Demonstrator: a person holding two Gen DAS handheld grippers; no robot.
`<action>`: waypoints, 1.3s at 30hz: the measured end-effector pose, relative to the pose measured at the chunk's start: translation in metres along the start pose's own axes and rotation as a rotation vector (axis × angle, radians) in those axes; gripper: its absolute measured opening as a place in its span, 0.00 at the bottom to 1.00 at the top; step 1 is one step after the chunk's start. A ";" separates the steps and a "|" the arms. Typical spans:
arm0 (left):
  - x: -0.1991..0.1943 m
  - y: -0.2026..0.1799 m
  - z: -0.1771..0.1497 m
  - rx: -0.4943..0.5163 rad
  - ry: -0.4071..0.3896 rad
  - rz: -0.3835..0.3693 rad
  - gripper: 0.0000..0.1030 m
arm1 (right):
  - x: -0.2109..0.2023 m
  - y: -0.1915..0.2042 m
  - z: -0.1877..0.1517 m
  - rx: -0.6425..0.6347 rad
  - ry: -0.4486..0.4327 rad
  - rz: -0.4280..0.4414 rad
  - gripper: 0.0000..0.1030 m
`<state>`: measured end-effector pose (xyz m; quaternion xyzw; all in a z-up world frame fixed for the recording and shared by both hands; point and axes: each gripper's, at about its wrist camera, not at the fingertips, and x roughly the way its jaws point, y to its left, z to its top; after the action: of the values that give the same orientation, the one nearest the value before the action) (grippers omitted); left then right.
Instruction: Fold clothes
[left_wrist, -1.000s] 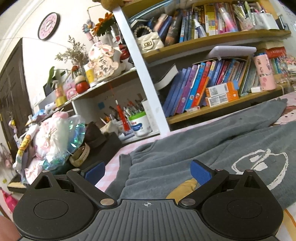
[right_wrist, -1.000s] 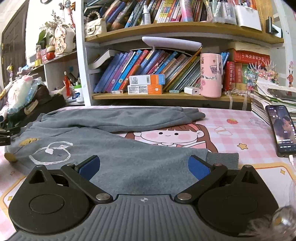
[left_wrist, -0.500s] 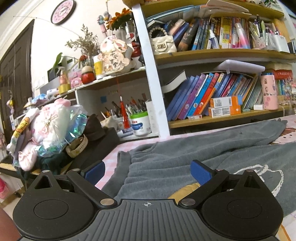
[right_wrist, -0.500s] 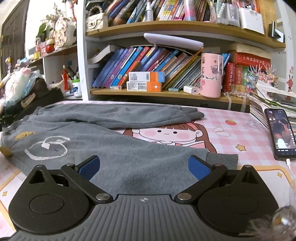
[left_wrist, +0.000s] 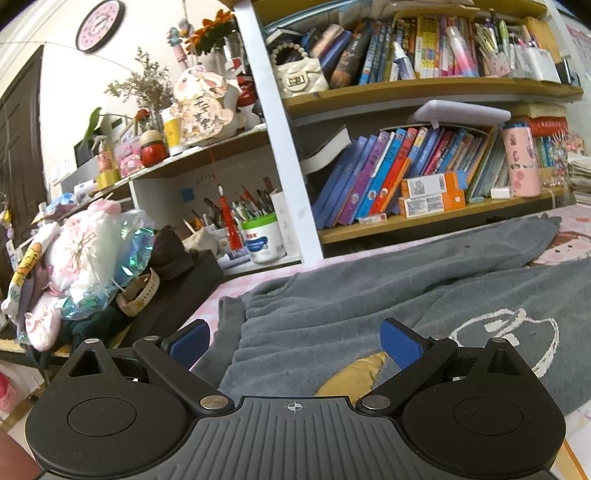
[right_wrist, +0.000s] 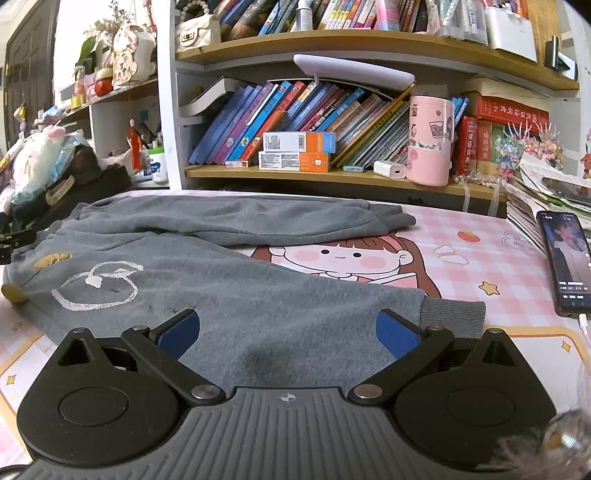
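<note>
I am looking at a pair of gray sweatpants (right_wrist: 236, 306) lying flat on the surface (right_wrist: 491, 258), which is wearing a pink checked mat with a cartoon girl on it. The pants are running long-ways from left to right. The waist end is sitting on the left and the two legs are reaching out to the right. The far leg (right_wrist: 258, 221) is lying close to the bookshelf (right_wrist: 332, 173). The near leg is ending in a ribbed cuff (right_wrist: 454, 314) on the right.

My right claw (right_wrist: 288, 332) is spread wide and is holding nothing. It is hanging just over the near leg, and the cuff is sitting a little to its right. So this claw is the nearer one to the leg ends.

My left claw (left_wrist: 295, 339) is spread wide too, with nothing in it. It is hanging over the waist end (left_wrist: 314, 332), with the waistband (left_wrist: 231, 321) just in front of the left finger. A yellow patch (left_wrist: 354, 376) is peeking out low between the fingers, and a white apple drawing (left_wrist: 509, 332) is showing to the right.

I am thinking the fold is not started yet, because both legs are lying open in a V shape. I am guessing the far leg needs to come over onto the near one first. A phone (right_wrist: 565, 262) is lying near on the right, so I should be careful there.
</note>
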<state>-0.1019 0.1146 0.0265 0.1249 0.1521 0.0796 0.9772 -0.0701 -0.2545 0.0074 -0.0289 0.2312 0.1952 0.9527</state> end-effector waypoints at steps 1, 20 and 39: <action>0.000 -0.002 0.000 0.012 -0.001 -0.002 0.97 | 0.000 0.001 0.000 -0.006 0.001 0.000 1.00; 0.005 -0.020 0.001 0.123 0.033 -0.052 0.97 | 0.005 0.004 -0.002 -0.029 0.035 -0.006 1.00; 0.008 -0.016 0.000 0.097 0.046 -0.068 0.97 | 0.010 0.004 -0.001 -0.032 0.062 0.002 1.00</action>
<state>-0.0927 0.1005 0.0202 0.1649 0.1825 0.0419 0.9684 -0.0642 -0.2471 0.0019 -0.0499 0.2573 0.1989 0.9443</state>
